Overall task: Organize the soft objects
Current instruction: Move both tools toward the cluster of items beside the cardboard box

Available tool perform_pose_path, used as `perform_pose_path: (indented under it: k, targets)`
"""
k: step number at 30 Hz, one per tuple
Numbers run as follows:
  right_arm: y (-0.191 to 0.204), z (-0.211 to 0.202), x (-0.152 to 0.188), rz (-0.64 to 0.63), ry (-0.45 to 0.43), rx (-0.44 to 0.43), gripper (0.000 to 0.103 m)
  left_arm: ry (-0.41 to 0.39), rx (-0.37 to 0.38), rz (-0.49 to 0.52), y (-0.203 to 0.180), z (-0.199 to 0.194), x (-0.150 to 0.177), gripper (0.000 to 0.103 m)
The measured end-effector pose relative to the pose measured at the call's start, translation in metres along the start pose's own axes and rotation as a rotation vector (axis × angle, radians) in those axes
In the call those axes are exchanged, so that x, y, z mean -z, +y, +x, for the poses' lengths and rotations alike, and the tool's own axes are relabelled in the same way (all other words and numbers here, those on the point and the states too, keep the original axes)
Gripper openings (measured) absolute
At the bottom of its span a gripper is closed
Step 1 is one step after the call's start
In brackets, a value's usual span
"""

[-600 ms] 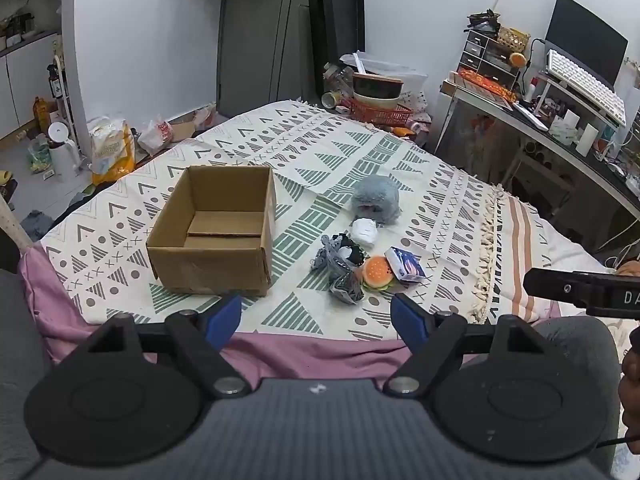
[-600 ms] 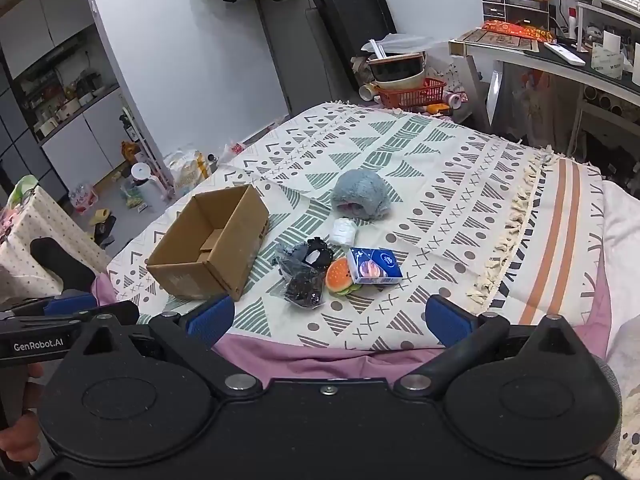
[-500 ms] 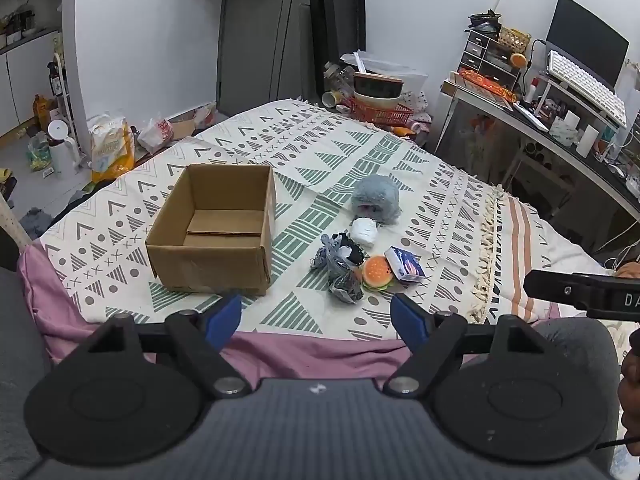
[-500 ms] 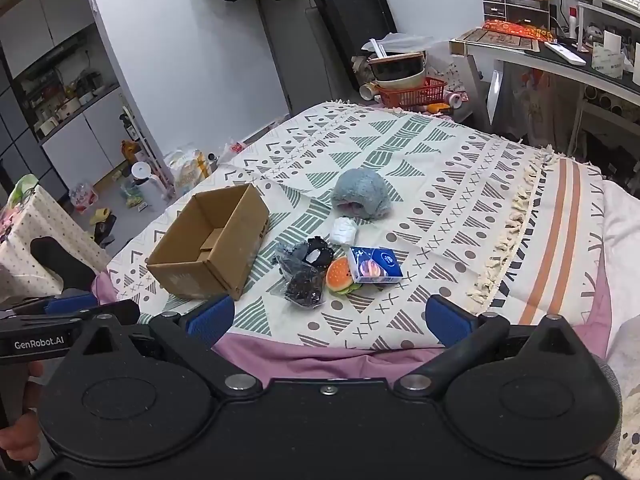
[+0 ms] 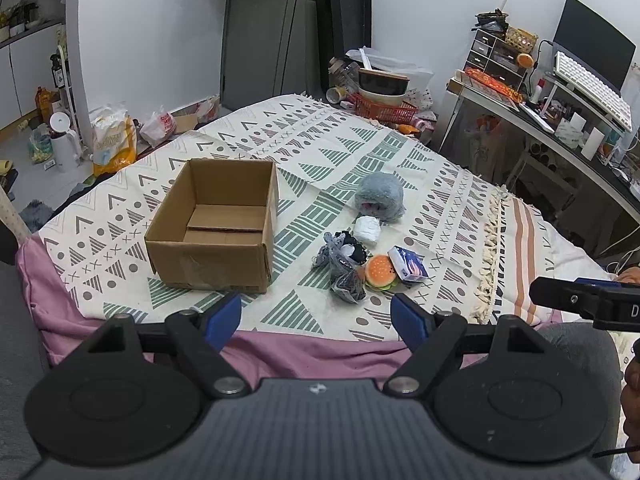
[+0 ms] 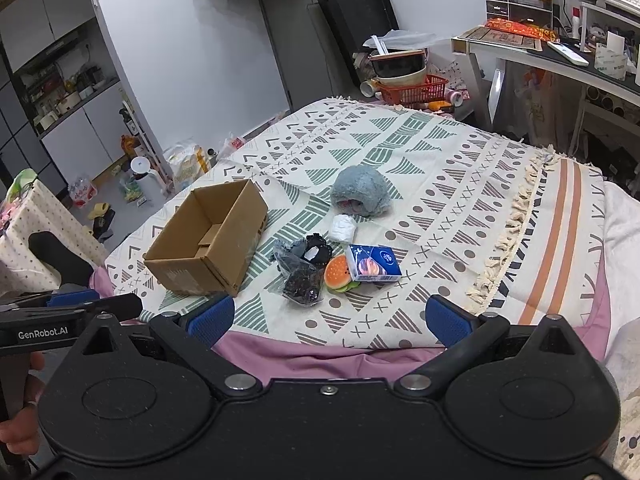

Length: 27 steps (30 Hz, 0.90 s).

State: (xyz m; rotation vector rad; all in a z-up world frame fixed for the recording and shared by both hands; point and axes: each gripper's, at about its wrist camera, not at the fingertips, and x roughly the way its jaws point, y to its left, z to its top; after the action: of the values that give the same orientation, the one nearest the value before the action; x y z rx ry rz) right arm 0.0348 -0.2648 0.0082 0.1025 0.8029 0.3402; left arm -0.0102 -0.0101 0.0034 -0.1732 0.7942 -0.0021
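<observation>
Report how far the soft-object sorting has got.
Nothing done: the cardboard box is empty. Nothing in hand: left gripper and right gripper are open, short of the pile. Left: blue plush, white roll, bagged items, burger toy, tissue pack.

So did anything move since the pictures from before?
No, nothing visibly changed. The cardboard box has nothing in it, the fluffy blue toy, burger toy and tissue pack lie on the blanket, and the left gripper and right gripper are open, holding nothing.

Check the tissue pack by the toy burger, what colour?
Blue and white tissue pack, with a reddish picture; clearest in the right wrist view.
</observation>
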Motion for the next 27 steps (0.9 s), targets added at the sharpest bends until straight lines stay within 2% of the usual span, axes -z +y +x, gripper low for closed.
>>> perform_pose_path:
  k: [10,16,22,27]
  targets:
    - [-0.005,0.010,-0.001,-0.001,0.026,0.002,0.103,0.000,0.004,-0.017,0.003,0.007,-0.003,0.080]
    - [-0.009,0.017,-0.001,-0.003,-0.004,-0.024,0.103,0.007,0.008,-0.025,0.002,0.014,-0.005,0.080]
    - [-0.014,0.027,-0.004,0.000,0.048,-0.031,0.103,0.007,0.020,-0.036,-0.001,0.023,-0.008,0.080]
    - [-0.020,0.042,-0.006,0.009,0.086,-0.037,0.103,-0.004,0.032,0.009,-0.010,0.032,-0.010,0.080]
